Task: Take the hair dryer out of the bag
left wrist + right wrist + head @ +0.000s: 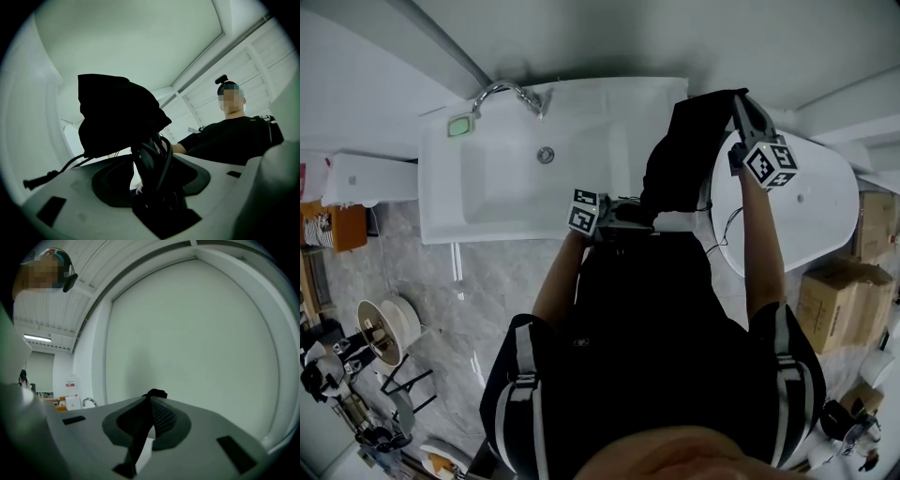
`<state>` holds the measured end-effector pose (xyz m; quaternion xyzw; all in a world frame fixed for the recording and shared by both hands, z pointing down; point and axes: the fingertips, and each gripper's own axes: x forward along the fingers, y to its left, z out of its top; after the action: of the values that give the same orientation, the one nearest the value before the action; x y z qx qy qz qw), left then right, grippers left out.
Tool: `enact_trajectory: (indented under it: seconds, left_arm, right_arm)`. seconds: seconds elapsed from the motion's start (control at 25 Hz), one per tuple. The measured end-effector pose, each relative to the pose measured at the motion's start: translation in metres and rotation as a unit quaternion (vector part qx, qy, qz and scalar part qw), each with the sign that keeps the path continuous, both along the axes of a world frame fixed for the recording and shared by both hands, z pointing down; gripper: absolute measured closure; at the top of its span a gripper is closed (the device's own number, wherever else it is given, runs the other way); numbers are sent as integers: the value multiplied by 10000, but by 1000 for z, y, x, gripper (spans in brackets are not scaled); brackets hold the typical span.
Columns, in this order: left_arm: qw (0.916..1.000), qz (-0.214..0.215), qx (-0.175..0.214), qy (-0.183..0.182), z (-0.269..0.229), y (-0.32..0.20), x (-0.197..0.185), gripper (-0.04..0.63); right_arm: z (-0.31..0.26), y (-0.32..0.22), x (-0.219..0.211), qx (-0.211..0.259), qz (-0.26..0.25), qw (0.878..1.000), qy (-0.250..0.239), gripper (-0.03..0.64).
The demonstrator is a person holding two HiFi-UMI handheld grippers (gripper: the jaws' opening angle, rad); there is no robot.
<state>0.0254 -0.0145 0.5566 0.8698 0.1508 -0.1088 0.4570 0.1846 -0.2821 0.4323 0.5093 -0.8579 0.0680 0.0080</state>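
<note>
The left tongs (154,168) stand wide apart, and the black hair dryer (151,157) fills the gap between them and is gripped by its body. A loop of its black cord (166,161) lies against it, and another stretch of cord trails off to the left and ends in a plug (29,183). The right tongs (149,411) are all but closed, pinching a thin fold of the black bag (684,155), and a small tuft of cloth pokes out past their tips. In the head view the right tongs hold the bag up high by its upper end. It hangs as a limp dark mass down toward the left tongs, which sit lower, just in front of the person's chest. The hair dryer is in the air there, at the bag's lower end. In the left gripper view its near part stands clear in the tongs, while its far end runs up into the bag's bunched folds. How much of it is inside cannot be told. It looks glossy and dark, with little detail visible against the cloth. Below the hands are a rectangular white tub (487,211) with a chrome faucet (502,92), a drain (546,155) and a green dish (461,125) on its rim. An oval white tub (816,211) stands to the right, with cardboard boxes (839,300) beside it on the floor.
</note>
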Motion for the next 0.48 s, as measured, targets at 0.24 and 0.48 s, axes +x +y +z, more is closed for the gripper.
enact_trajectory:
  seconds: [0.24, 0.48]
  left_arm:
    - [9998, 84, -37, -185, 7, 1, -2, 374]
    - [9991, -191, -59, -373, 15, -9, -7, 374]
  right_arm:
    - [-15, -13, 26, 229, 438, 9987, -135, 543]
    - [-15, -15, 29, 220, 349, 9991, -60, 543]
